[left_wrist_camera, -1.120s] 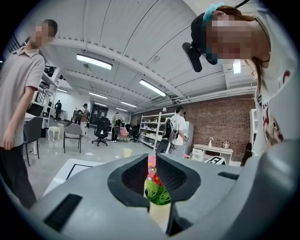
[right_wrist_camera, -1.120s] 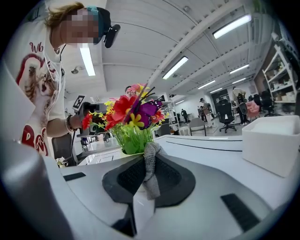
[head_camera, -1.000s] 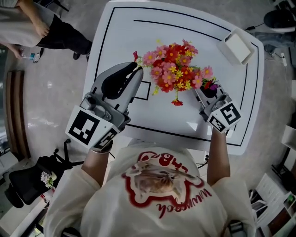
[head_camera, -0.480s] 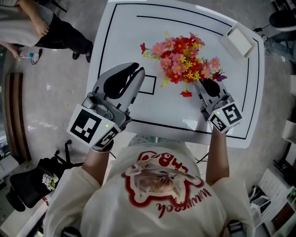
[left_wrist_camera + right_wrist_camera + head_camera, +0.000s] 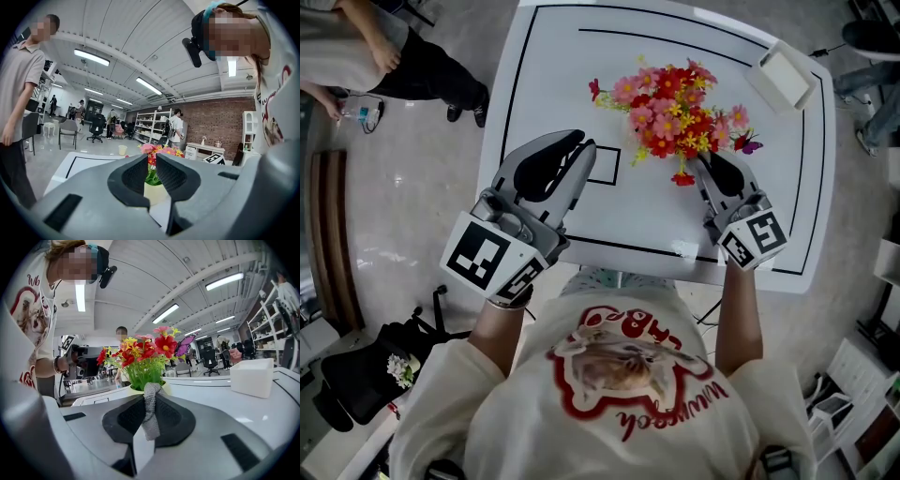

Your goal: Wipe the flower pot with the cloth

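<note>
Left gripper [image 5: 151,157]: we see its jaws all but together, with only a thin slit between the tips and nothing gripped. It hangs over the near left part of the table [image 5: 544,56].
Right gripper [image 5: 151,396]: its jaws are closed on the cloth [image 5: 149,416], a narrow grey strip pinched between the pads. The strip's lower end hangs inside the jaws and its upper end pokes past the tips.
Cloth and pot: the strip's upper end stands right in front of the rim of the pot [image 5: 131,388]. We cannot tell whether the 2 touch.
Pot: pale and upright on the table, right of the middle, under flowers [image 5: 675,103] that hide it from the head view. The right gripper points at it from the near side, tips just under the lowest red bloom.
Left gripper and pot: apart, with bare table between them; we see the pot through the slit, further off.
Box [image 5: 783,77]: white, at the table's far right corner, well apart from the pot.
Change over 1 second, left: in the head view its tip lay close by the bouquet's left edge; now more table shows between them. Its jaws look the same.
Change over 1 second, right: its tips sit closer to the lowest red bloom than before.
Pot and box: in the same places on the table as before.
</note>
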